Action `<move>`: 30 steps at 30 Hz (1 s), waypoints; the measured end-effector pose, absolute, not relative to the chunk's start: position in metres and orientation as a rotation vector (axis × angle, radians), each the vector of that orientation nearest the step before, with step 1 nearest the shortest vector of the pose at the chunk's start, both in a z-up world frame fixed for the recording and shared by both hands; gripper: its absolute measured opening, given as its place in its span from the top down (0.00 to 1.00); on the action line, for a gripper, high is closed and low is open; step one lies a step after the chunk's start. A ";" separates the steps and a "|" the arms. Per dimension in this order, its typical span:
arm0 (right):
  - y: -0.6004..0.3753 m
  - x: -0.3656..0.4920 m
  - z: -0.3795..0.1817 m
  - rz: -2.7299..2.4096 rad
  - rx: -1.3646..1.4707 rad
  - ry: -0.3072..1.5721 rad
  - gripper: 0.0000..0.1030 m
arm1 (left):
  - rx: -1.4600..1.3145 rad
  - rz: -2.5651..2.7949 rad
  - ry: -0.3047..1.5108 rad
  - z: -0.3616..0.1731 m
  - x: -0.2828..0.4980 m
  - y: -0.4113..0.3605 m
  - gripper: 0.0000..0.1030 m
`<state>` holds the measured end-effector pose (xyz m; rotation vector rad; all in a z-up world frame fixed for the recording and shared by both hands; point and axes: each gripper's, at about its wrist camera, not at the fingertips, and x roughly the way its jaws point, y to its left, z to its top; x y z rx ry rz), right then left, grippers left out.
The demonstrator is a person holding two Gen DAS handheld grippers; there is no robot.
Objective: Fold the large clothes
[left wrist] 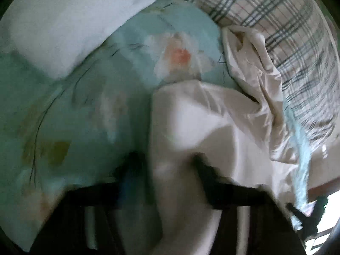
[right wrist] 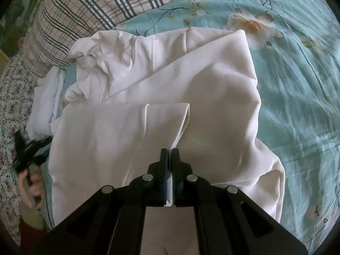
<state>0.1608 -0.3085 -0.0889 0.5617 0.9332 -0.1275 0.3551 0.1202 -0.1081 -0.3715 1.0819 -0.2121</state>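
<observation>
A large white soft-fabric garment [right wrist: 191, 89] lies spread and partly folded on a teal bedspread printed with pale orange-centred flowers [right wrist: 297, 68], its rumpled upper end lying just in front of a plaid pillow with dark blue and pinkish stripes [right wrist: 89, 6]; the right gripper [right wrist: 169, 152], black with blue pads, has its jaws pressed together on a folded edge of the garment, a thin band of white cloth showing between the two fingers; a doubled flap of the cloth rises from that pinch and lies over the near left part of the garment; in the left wrist view, which is blurred, the left gripper [left wrist: 165, 163] has its two dark fingers well apart with a thick fold of the white cloth between them, though whether they clamp it I cannot tell; a plain white pillow [left wrist: 70, 21] rests on the bedspread at upper left of that view; a floral-print cloth with small red blossoms [right wrist: 12, 106] lies at the left edge of the right wrist view.
</observation>
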 end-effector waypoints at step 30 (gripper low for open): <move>-0.307 0.172 -0.108 -0.132 0.600 1.016 0.95 | -0.373 -0.354 1.064 -0.127 0.264 0.091 0.96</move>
